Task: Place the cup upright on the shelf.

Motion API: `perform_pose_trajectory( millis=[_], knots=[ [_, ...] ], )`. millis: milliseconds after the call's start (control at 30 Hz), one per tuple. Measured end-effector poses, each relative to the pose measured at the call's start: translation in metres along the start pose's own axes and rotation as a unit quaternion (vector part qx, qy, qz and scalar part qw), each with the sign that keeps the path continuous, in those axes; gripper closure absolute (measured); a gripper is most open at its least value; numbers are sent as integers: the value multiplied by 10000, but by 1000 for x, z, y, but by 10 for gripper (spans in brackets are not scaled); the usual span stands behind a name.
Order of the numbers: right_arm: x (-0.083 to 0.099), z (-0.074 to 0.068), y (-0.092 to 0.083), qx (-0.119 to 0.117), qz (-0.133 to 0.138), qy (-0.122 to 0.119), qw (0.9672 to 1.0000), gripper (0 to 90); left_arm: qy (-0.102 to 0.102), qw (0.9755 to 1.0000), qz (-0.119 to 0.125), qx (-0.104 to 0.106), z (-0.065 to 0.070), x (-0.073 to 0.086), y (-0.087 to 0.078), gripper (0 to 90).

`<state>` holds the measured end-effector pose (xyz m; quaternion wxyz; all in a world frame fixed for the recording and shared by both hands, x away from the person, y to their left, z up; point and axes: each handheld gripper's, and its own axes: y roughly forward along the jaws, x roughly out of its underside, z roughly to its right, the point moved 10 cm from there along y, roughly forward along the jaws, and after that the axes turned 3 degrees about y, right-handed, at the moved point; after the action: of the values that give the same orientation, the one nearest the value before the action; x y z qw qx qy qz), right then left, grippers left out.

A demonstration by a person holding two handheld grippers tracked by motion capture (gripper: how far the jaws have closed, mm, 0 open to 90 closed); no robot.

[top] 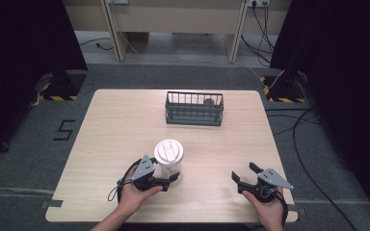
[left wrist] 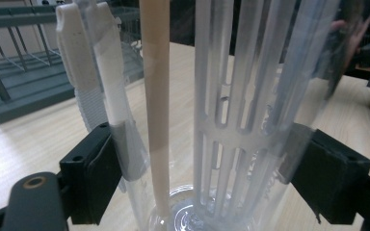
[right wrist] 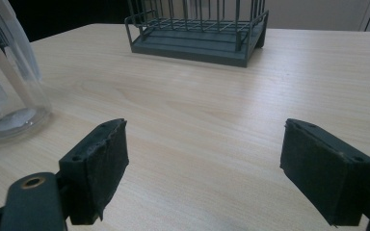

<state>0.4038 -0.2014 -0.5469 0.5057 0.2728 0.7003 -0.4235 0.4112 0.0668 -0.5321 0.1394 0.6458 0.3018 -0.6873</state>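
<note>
Near the front edge of the table (top: 115, 125), a bit left of the middle, stands a clear bottle (top: 168, 161) with a white lid. It stands straight up. The left gripper (top: 166, 179) is around the bottle low down, and its two black jaws press on the bottle's sides, one on each side. In the left gripper view, the bottle (left wrist: 212, 110) has a white slotted tube and a pale straw inside it, and the black pads (left wrist: 101, 168) touch its clear wall near the bottom.

By the front right corner of the table, the right gripper (top: 243, 177) is held in a hand (top: 270, 209). Its jaws are spread wide apart with nothing between them. In the right gripper view, bare wood shows between the jaws, and the bottle (right wrist: 7, 91) stands off to the left, well apart from them.

Close to the back edge of the table, near the middle, sits a dark wire basket (top: 194, 109). Something small and round lies in its right part, but it is too small to tell what it is.
</note>
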Motion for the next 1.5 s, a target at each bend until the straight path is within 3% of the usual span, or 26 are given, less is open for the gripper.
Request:
perform_pose_trajectory(
  millis=[267,700,1500],
  knots=[
    [0,0,0,0,14,20,10000,176,170,9998,94,-106,-7,-18,3,176],
    [0,1,0,7,25,18,10000,176,231,9991,271,-211,-22,-46,10,177],
    [0,2,-1,-10,24,108,9999,175,204,9986,371,-310,-40,-71,31,178]
  ],
)
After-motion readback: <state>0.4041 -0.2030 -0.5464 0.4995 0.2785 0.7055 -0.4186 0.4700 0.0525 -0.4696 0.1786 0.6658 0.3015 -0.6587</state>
